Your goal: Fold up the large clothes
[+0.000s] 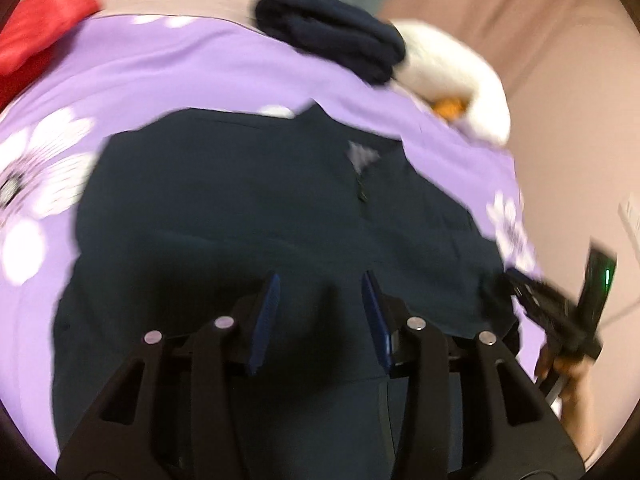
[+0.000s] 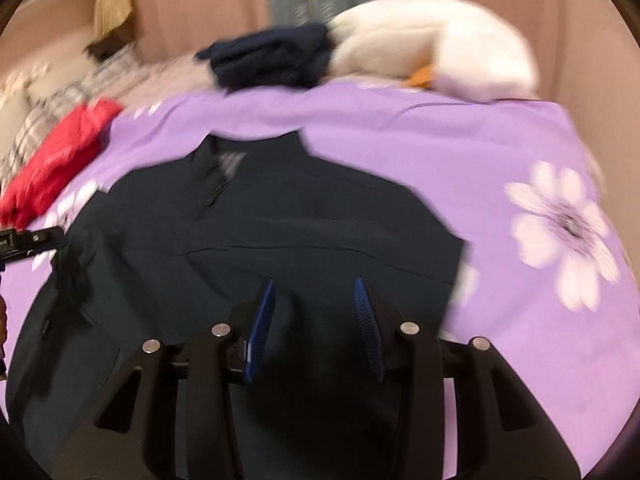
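Observation:
A large dark navy jacket lies spread on the purple flowered bedsheet, collar and zip towards the far side. It also shows in the right wrist view. My left gripper is open just above the jacket's near part, nothing between its blue pads. My right gripper is open above the jacket's near right part. In the left wrist view the right gripper shows at the jacket's right edge. In the right wrist view the left gripper shows at the jacket's left edge.
A folded dark garment and a white plush duck lie at the far edge of the bed. A red garment lies at the far left beside checked bedding. Pink curtains stand behind. The sheet lies right of the jacket.

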A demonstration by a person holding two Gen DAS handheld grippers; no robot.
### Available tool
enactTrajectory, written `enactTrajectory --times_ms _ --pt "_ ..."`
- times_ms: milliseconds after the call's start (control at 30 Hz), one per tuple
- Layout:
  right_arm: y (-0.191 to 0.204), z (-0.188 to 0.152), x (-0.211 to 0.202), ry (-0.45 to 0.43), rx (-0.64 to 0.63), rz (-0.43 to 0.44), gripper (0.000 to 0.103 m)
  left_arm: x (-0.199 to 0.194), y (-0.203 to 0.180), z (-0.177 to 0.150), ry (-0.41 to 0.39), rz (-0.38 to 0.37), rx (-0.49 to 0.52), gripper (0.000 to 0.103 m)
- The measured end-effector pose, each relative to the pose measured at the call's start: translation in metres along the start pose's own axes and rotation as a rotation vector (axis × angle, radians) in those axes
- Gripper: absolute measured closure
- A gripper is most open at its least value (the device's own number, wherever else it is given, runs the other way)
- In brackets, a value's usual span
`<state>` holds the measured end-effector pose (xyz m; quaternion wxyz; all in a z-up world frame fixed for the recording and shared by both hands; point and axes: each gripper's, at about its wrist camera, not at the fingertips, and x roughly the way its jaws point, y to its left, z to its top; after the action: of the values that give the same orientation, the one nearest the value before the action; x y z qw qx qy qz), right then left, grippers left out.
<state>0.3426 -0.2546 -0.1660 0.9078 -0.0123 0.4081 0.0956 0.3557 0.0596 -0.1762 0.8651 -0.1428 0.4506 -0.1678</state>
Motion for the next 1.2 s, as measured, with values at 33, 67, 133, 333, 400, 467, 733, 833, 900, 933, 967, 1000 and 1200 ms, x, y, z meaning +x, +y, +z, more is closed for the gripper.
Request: enactTrajectory --times_ms 33,67,133,333,400,467,733,833,900,933,967,1000,1200 --pt "0.007 0.003 0.015 0.039 -0.022 0.000 0.061 0.009 -0.002 -0.002 0.029 0.013 0.018 0.061" --pt "0.010 0.007 0.031 0.074 -0.044 -0.020 0.061 0.018 -0.002 -0.005 0.057 0.033 0.025 0.061" --pt "0.010 0.011 0.055 0.121 -0.069 -0.102 0.061 0.032 0.011 -0.018 0.119 0.064 0.006 0.063" --pt "-0.034 0.026 0.084 0.113 0.157 -0.162 0.062 0.025 0.027 -0.040 0.140 0.052 0.060 0.068" --pt "-0.032 0.028 0.084 0.101 0.157 -0.186 0.062 0.026 0.024 -0.039 0.153 0.073 0.077 0.068" --pt "-0.026 0.025 0.069 0.065 0.142 -0.232 0.060 0.028 0.021 -0.039 0.154 0.095 0.090 0.068" --pt "0.043 -0.008 0.018 -0.020 -0.132 -0.099 0.053 0.032 0.016 -0.038 0.140 0.116 0.093 0.064" --pt "0.039 -0.040 0.021 0.043 -0.150 -0.097 0.053 0.033 0.014 -0.038 0.142 0.129 0.103 0.064" --pt "0.032 -0.051 0.018 0.042 -0.109 -0.058 0.052 0.035 0.011 -0.039 0.141 0.137 0.112 0.064" --pt "0.025 -0.056 0.014 0.035 -0.074 -0.036 0.052 0.035 0.010 -0.040 0.140 0.143 0.118 0.064" --pt "0.022 -0.057 0.010 0.037 -0.054 -0.033 0.052 0.036 0.009 -0.040 0.139 0.148 0.123 0.064" --pt "0.019 -0.061 0.007 0.043 -0.041 -0.033 0.052 0.037 0.008 -0.041 0.138 0.154 0.130 0.064" --pt "0.020 -0.072 -0.013 0.062 -0.041 -0.053 0.052 0.039 0.004 -0.045 0.131 0.171 0.150 0.061"
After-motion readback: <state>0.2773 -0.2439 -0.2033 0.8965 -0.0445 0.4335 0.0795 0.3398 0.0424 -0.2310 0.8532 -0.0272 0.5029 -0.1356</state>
